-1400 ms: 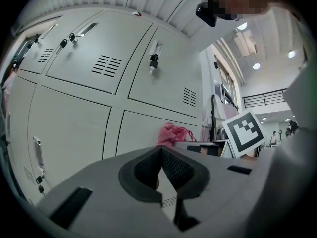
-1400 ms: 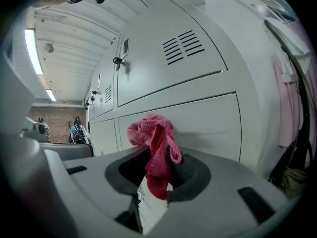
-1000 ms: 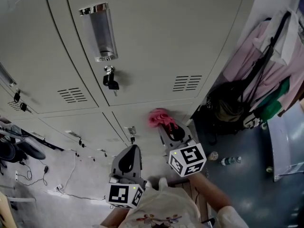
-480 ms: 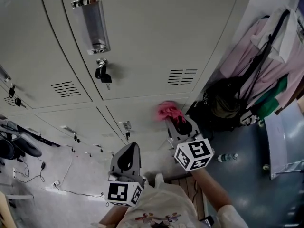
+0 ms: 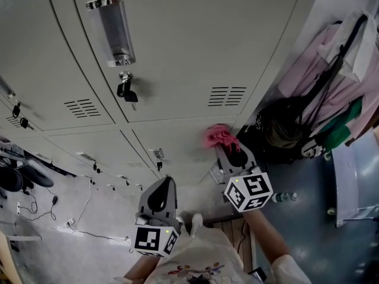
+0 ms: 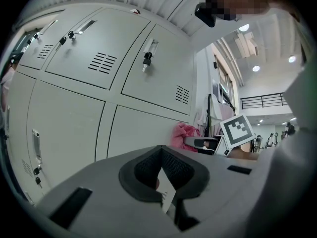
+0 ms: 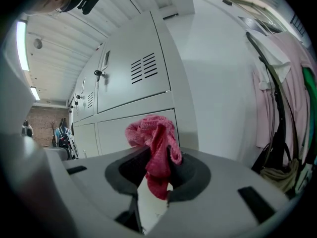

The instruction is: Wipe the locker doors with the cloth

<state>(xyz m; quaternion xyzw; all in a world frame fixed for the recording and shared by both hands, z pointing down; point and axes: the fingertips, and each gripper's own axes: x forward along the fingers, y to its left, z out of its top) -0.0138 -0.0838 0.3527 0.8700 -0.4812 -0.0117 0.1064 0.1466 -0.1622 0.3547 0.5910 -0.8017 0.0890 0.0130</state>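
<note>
R gripper (image 5: 232, 158) has its fingers clamped on the pink cloth (image 5: 219, 136), which is bunched ahead of the tips so fabric, not plastic, meets the lower locker door (image 5: 177, 141). Cloth sits at that door's right edge, touching or v. near it. L gripper (image 5: 159, 199) hangs lower w/ fingers closed on nothing, prob. to stay clear of the wiping path.

Grippers: two, the left gripper (image 5: 167, 182) and the right gripper (image 5: 227, 151), both below the chrome handle (image 5: 112, 31).
Marker cubes (image 5: 155, 241): two, one per gripper.
Pink cloth (image 5: 220, 138): one, below-right of the handle.
Vent grilles (image 5: 227, 95): two, below the handle, one either side.
Bottle (image 5: 284, 197): one, far below-right.
</note>
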